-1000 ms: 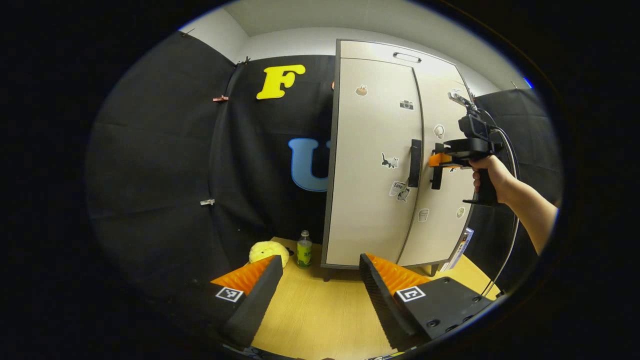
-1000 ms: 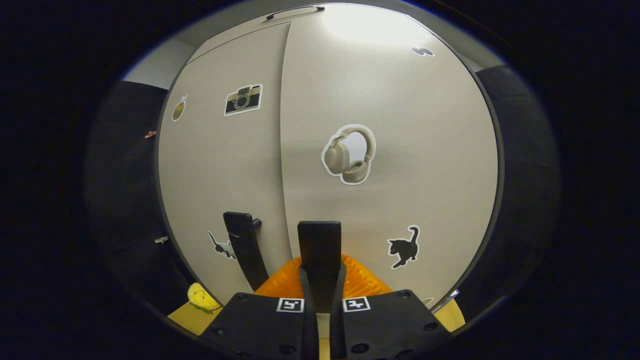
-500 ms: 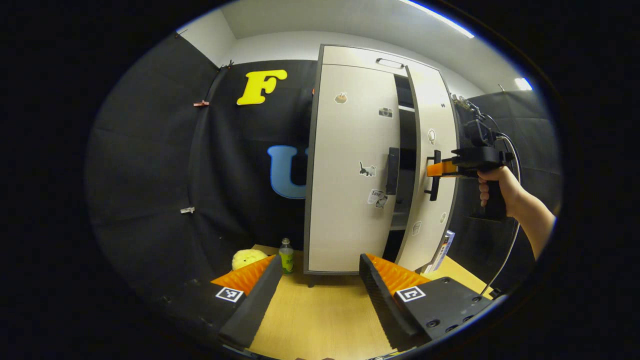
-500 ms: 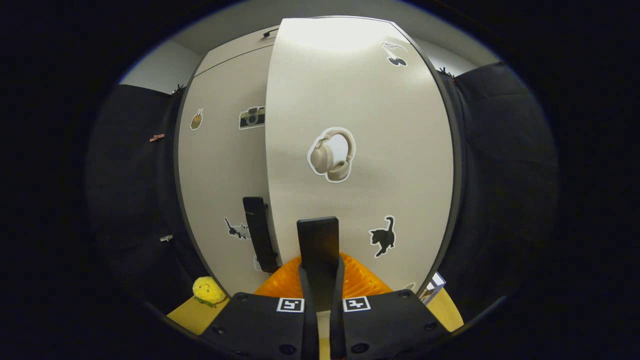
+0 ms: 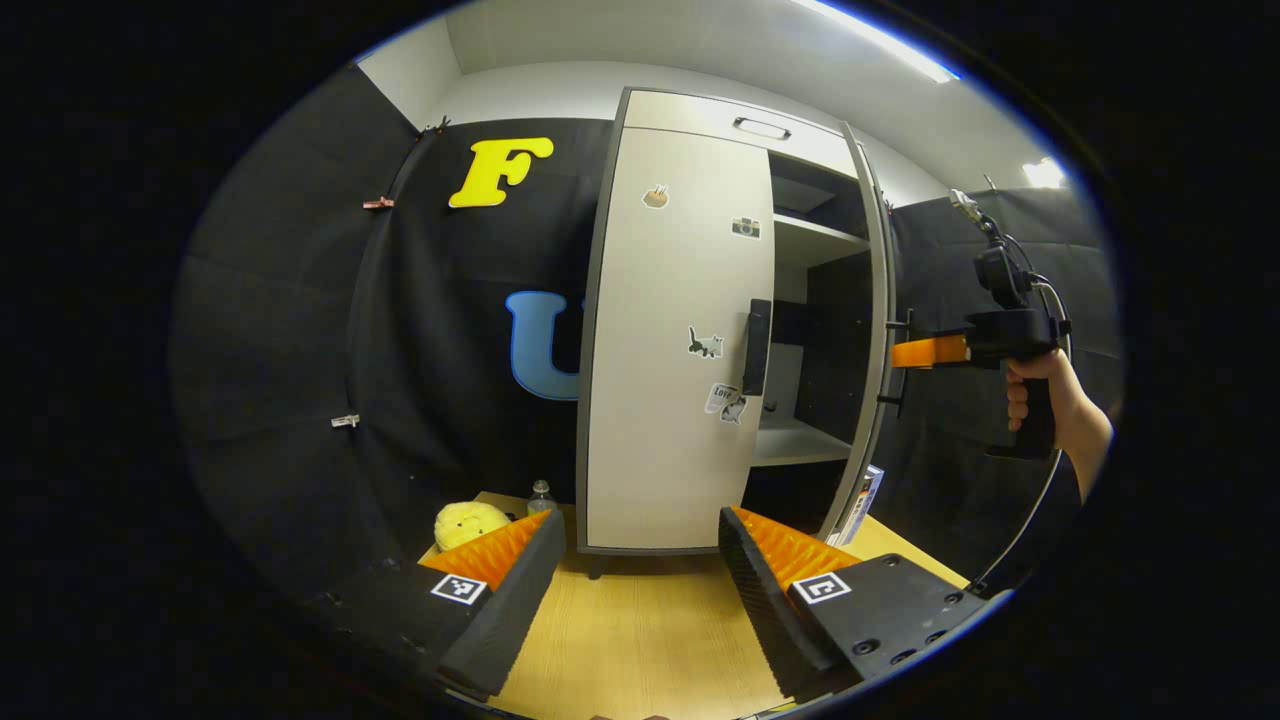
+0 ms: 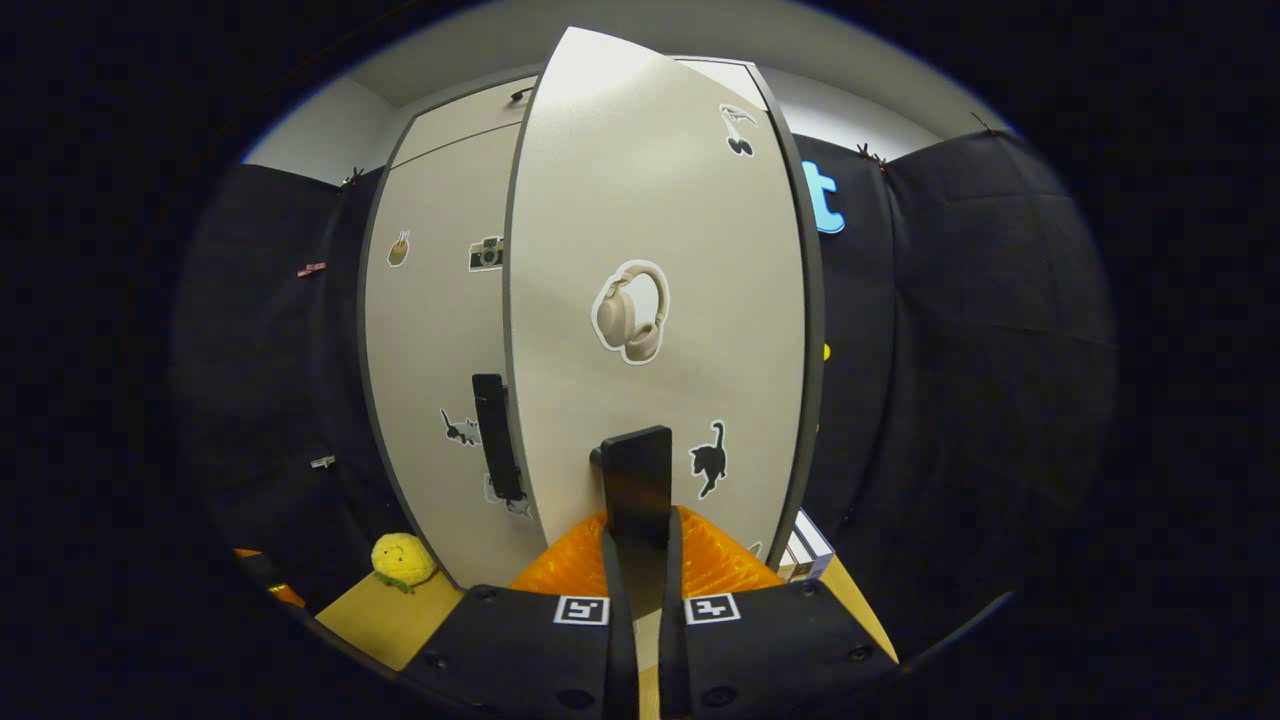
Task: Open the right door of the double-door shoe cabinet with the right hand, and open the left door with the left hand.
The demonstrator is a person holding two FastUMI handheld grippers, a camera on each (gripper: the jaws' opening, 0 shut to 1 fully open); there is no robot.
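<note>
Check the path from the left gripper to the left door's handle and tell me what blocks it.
Nothing visible blocks it. The left gripper hangs open over bare floor, facing the left door's handle. The plush toy and bottle sit off to one side.

Hidden, cut-off and unreadable parts

In the left gripper view the bottle [image 5: 541, 496] at lower left is half hidden behind a finger [image 5: 505, 590] of the left tongs [image 5: 630, 590], and the person's forearm [image 5: 1085, 435] is cut off at the right edge. In the right gripper view the right door [image 6: 660, 300] covers the cabinet's interior, the fingers of the right tongs [image 6: 640, 560] hide the lower end of the right door's handle [image 6: 636, 480], and the small stickers low on the left door [image 6: 430, 350] are too small to make out.
</note>
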